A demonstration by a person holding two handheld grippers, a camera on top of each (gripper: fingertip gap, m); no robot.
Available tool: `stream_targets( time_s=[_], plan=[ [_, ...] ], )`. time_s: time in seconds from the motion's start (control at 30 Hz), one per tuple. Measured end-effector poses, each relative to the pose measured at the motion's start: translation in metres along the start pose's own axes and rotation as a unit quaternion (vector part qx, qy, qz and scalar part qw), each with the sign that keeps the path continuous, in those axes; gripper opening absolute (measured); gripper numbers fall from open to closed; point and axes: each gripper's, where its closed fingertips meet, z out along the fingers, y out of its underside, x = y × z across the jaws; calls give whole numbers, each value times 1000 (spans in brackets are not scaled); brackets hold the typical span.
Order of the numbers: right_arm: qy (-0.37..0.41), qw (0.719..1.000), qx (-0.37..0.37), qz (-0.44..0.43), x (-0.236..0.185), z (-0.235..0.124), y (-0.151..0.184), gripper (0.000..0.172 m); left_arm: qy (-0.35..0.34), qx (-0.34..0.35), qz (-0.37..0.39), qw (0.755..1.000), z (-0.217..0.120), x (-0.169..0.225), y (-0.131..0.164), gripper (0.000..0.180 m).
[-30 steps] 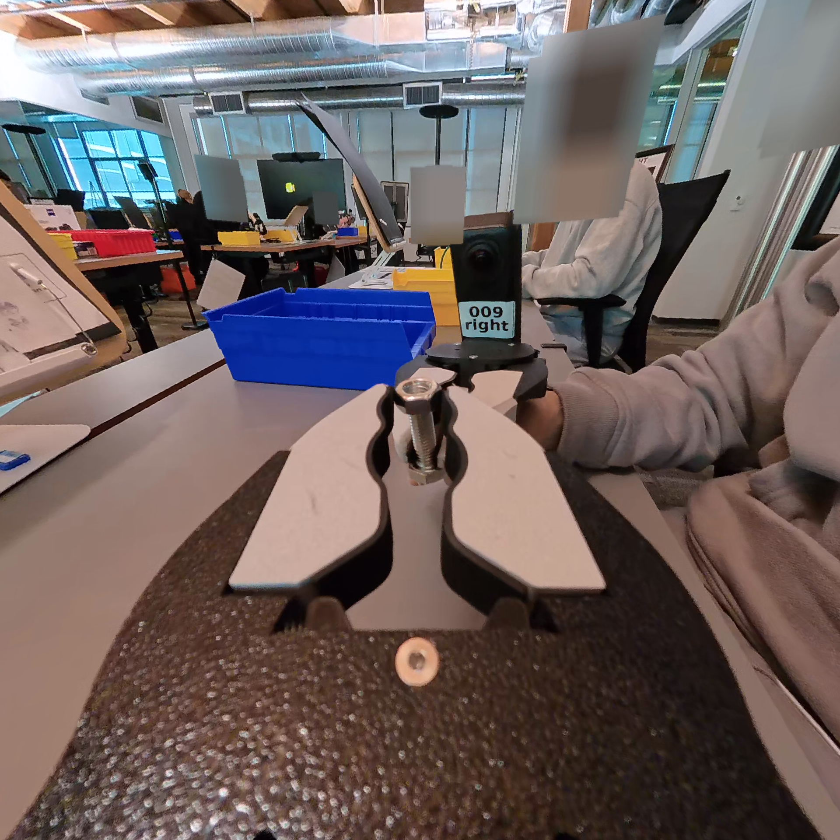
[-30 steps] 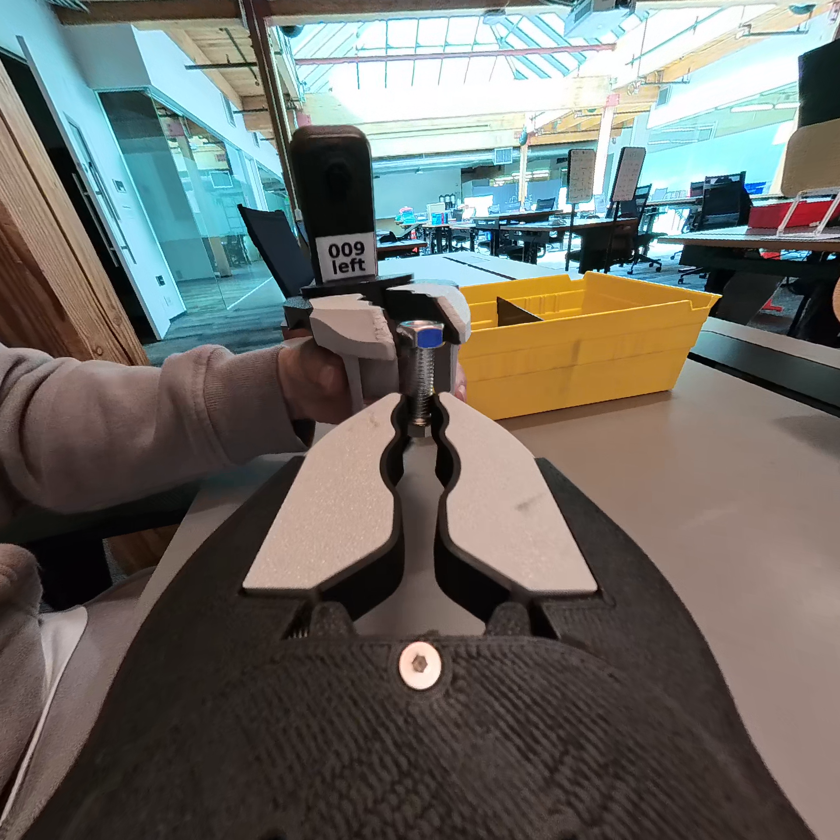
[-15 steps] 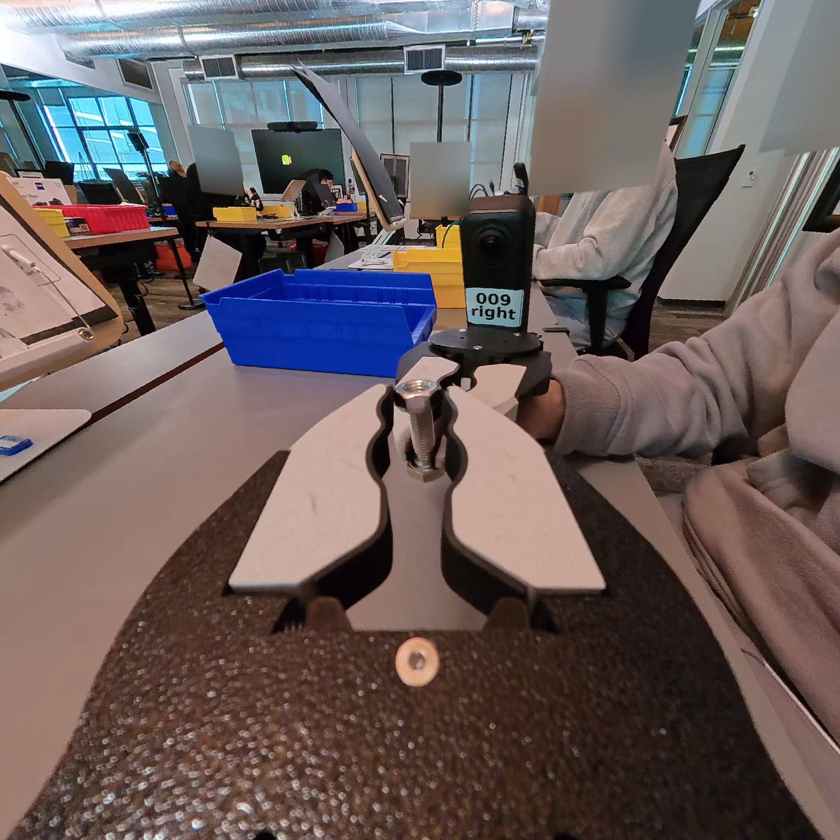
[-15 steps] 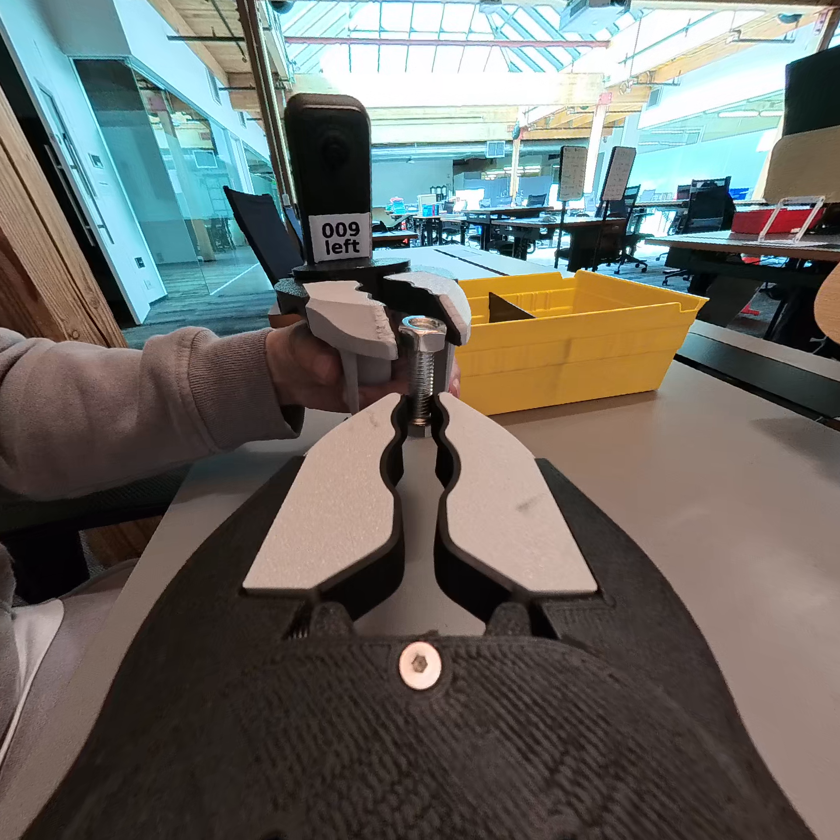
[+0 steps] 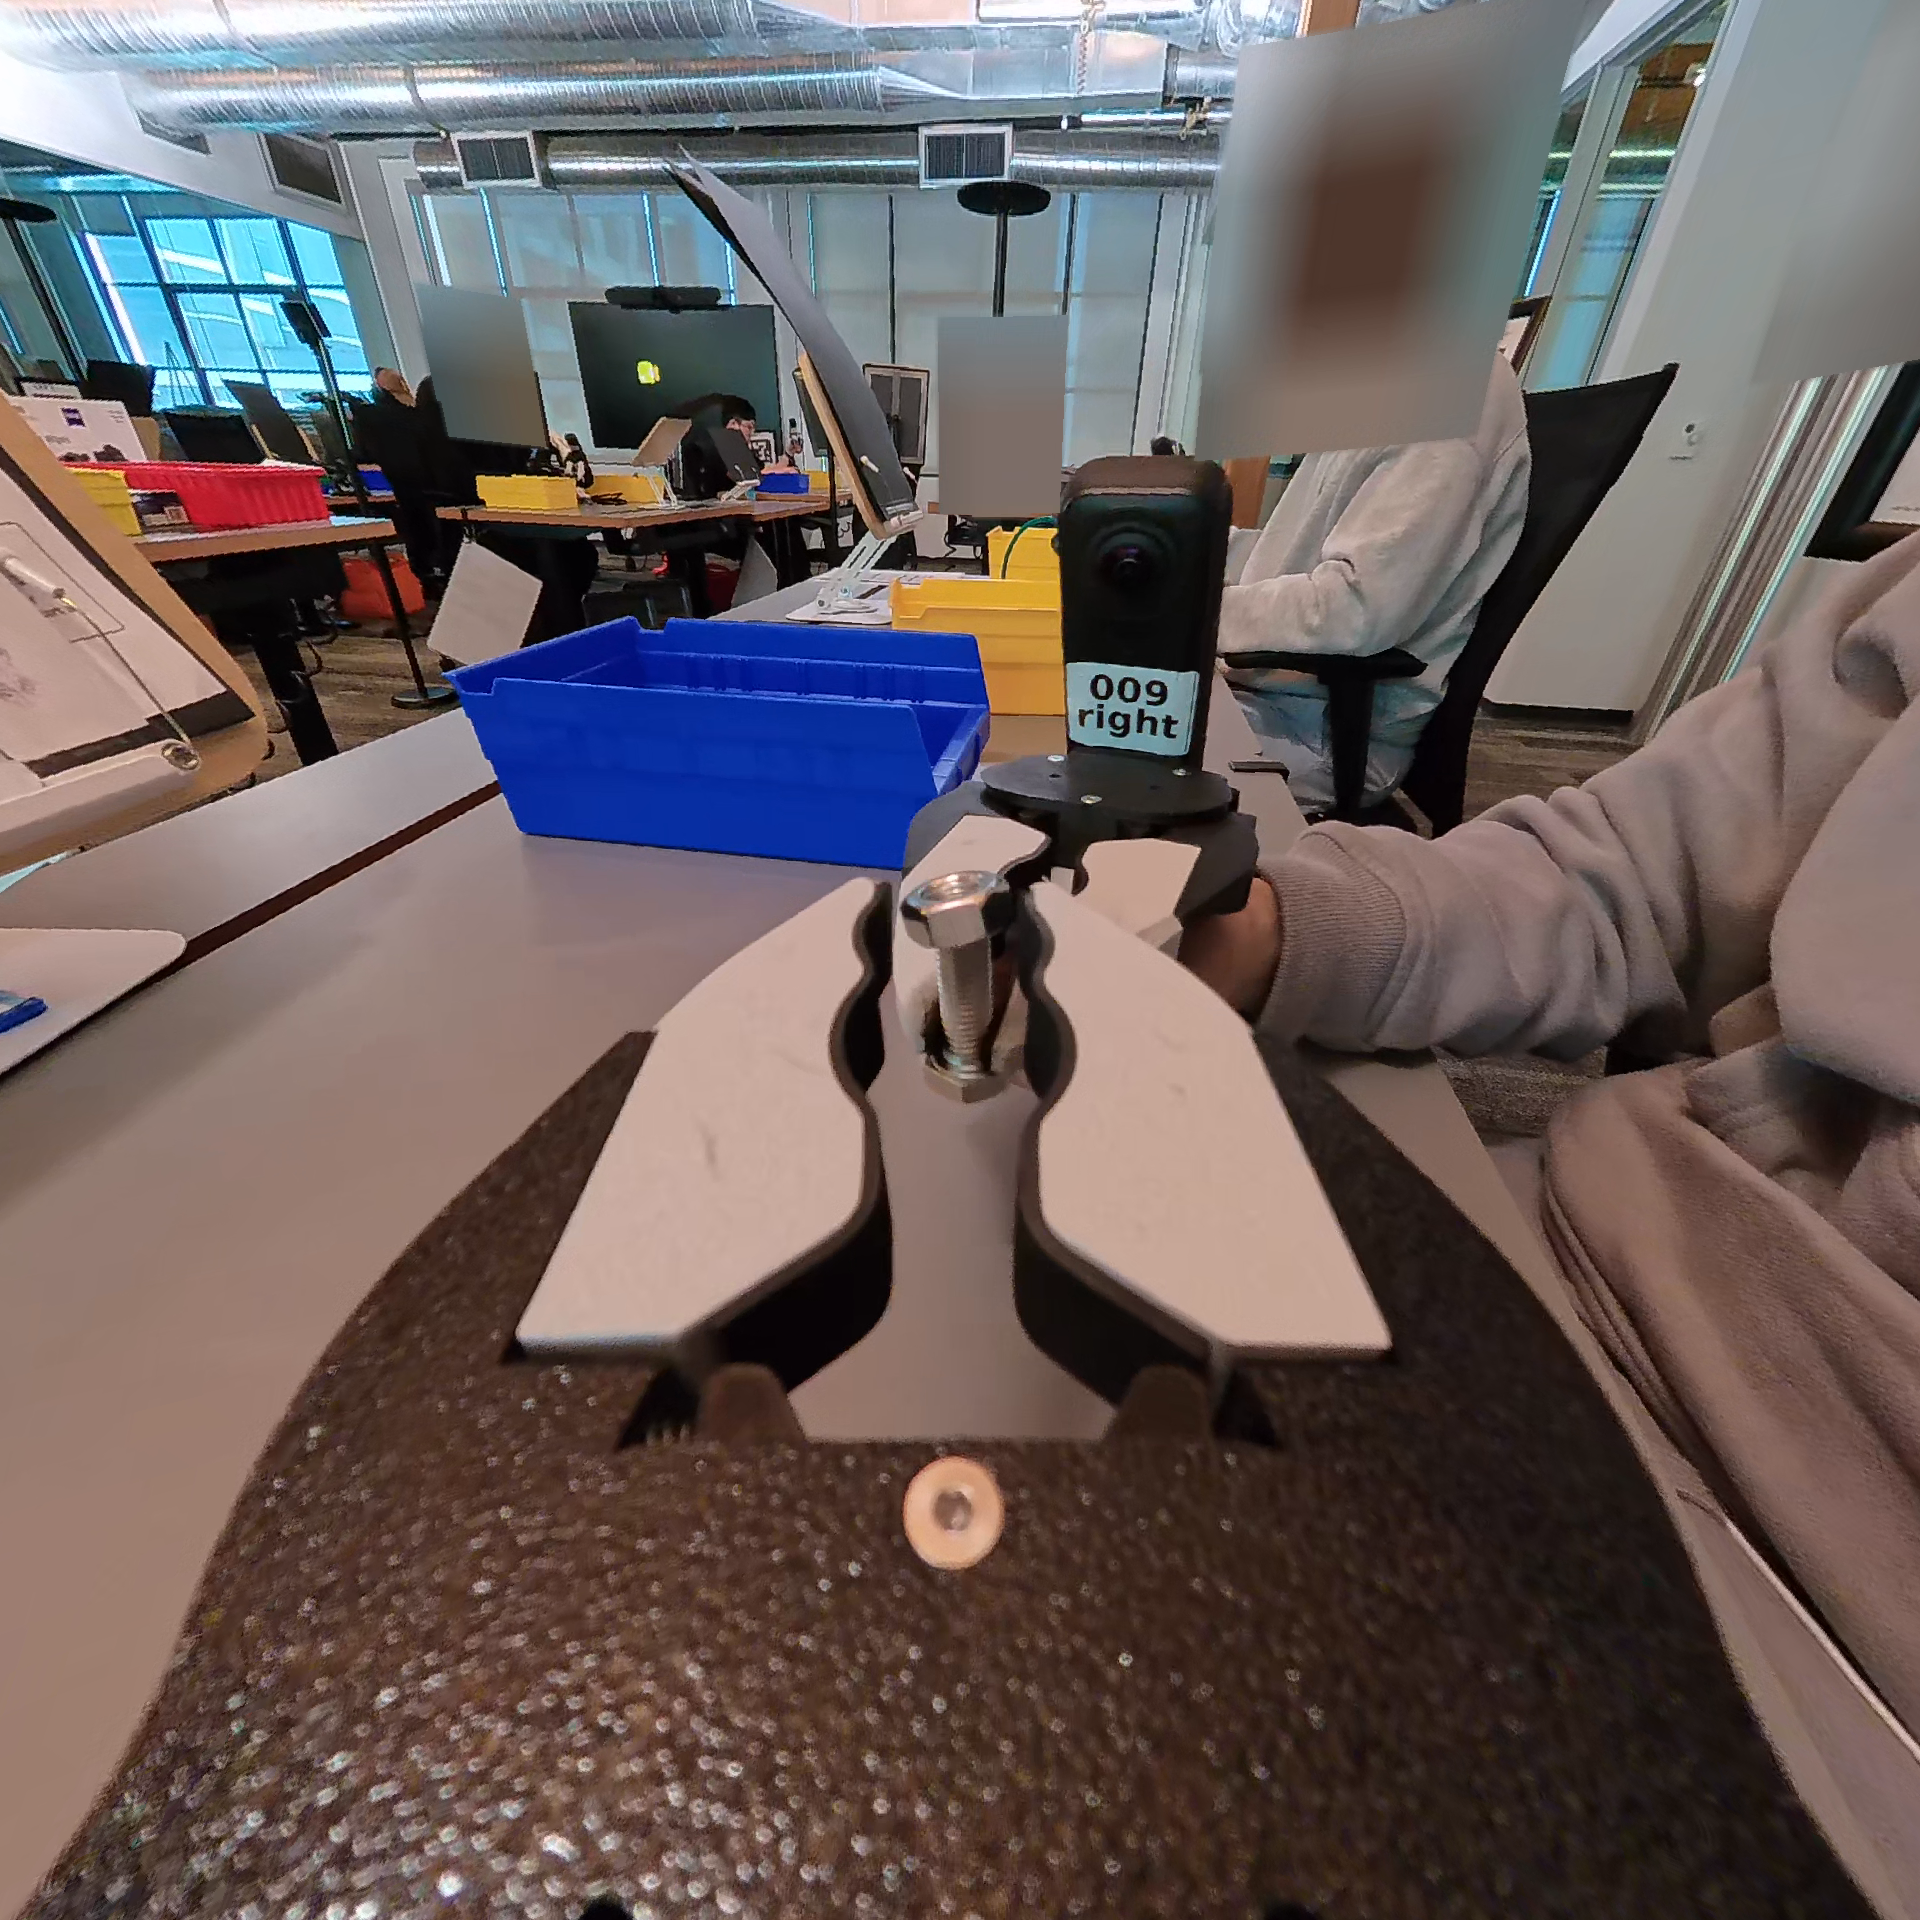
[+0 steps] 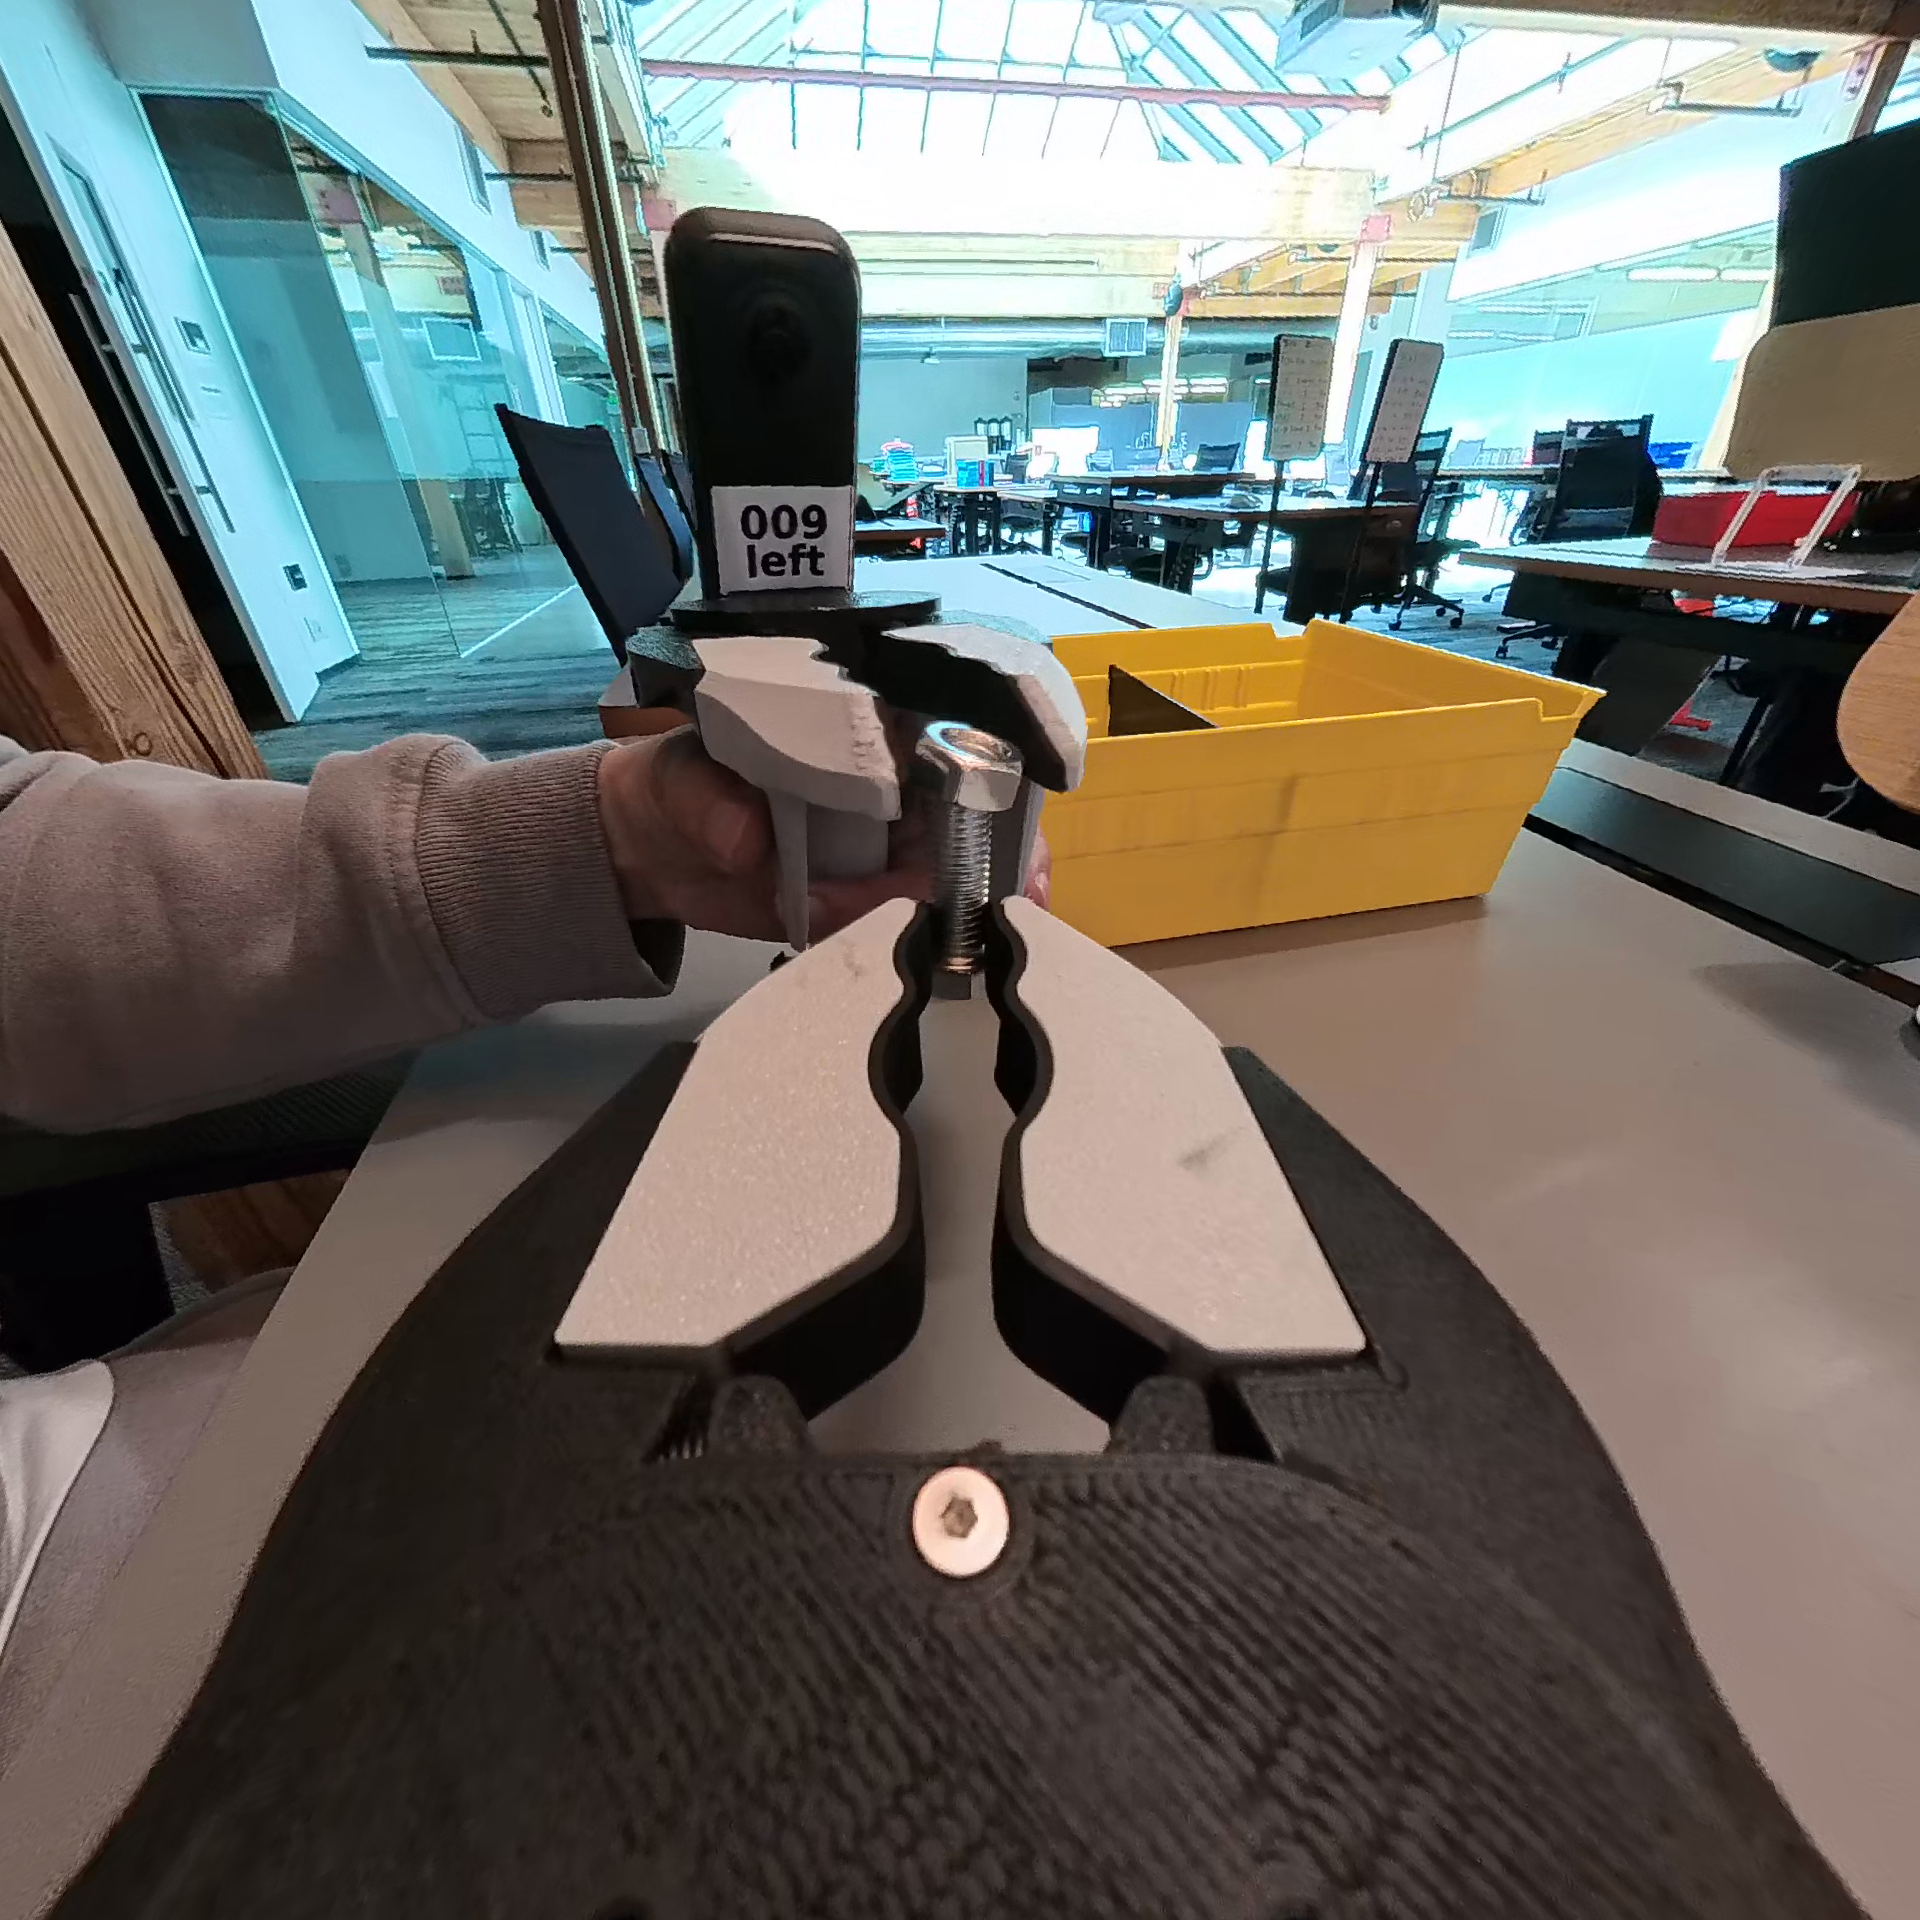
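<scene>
Bolt stands upright over the table, nut sitting at its bottom end. Right gripper pinches the threads just above that nut. Left gripper flanks the hex head, looks slightly slack, not squeezing.

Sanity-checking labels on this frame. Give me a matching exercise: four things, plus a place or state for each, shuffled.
Things:
1. bolt
2. nut
3. blue bin
4. yellow bin

Place or state:
A. has a dark divider inside
B. stands upright, hex head on top
C. threaded on the bolt's lower end
D. seen in the left wrist view, no divider showing

Pairs: 1-B, 2-C, 3-D, 4-A
</scene>
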Motion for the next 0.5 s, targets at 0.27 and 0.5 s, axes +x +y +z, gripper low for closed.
stream_targets(
  time_s=[0.27, 0.5],
  plan=[
    [4, 1000, -4, -10, 0, 0, 1, 9, 4, 10, -16, 1000, -1, 2, -2, 25],
    [13, 1000, -6, -21, 2, 0, 1, 9, -5, -1, -35, 999, -1, 0, -5, 23]
  ],
)
